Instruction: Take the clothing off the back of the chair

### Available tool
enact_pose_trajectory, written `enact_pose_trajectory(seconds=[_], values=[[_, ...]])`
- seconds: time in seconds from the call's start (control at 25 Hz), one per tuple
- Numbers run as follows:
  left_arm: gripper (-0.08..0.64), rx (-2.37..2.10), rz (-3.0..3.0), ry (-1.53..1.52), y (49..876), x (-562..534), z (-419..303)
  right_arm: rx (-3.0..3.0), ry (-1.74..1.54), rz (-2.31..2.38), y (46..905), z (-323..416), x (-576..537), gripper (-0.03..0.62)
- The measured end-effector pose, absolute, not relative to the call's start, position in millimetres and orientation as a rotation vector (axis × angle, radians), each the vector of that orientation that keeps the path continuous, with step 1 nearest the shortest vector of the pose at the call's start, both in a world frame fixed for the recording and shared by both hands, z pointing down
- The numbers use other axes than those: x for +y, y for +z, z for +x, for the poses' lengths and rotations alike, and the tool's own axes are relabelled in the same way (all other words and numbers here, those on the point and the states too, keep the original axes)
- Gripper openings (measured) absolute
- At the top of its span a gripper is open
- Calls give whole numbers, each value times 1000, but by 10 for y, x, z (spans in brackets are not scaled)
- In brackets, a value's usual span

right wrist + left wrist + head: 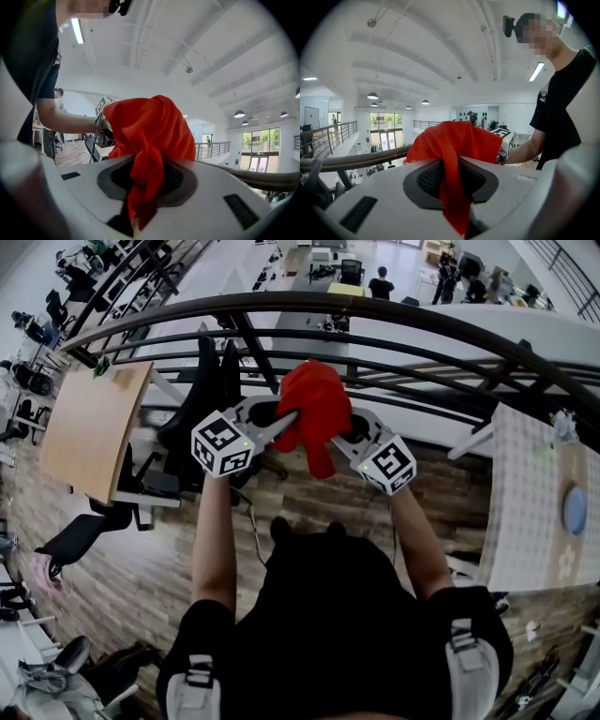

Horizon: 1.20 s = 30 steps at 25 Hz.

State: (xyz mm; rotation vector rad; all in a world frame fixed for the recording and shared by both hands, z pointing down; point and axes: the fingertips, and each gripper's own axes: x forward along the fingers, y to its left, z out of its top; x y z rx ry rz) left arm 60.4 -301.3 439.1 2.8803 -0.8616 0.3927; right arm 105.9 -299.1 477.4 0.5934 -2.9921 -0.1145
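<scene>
Red fabric, head view: we saw the red clothing (314,409) bunched in the air in front of the person, above the railing (394,310), with a loose tail hanging down.
Grippers, head view: the left gripper (284,422) and right gripper (339,440) came in from either side, with their tips buried in the cloth.
Chair, head view: a dark chair (202,390) showed behind the left gripper, lower down on the floor. The cloth was apart from it, so we judged it already off the back.
Left gripper view: the jaws were closed on a fold of the red clothing (452,140). A strip ran down between the pads, and the bulk was piled above and ahead.
Right gripper view: same here, the jaws were clamped on the red clothing (150,131), with a twisted tail drooping through the gap. The other hand showed just past the bundle.
Key relation: the cloth lay between the two grippers, its span ran left to right across the person, and neither hand was nearer.
Next move, our guess: both hands had to travel together, or the bundle would stretch or slip from one grip.
</scene>
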Motion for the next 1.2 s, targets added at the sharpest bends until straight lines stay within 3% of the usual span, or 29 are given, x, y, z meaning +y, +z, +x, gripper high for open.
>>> enact_pose_trajectory(seconds=[1.2], values=[[67, -835, 2797, 434, 4714, -3002, 700, -2943, -106, 555, 5029, 1141, -2970, 103]])
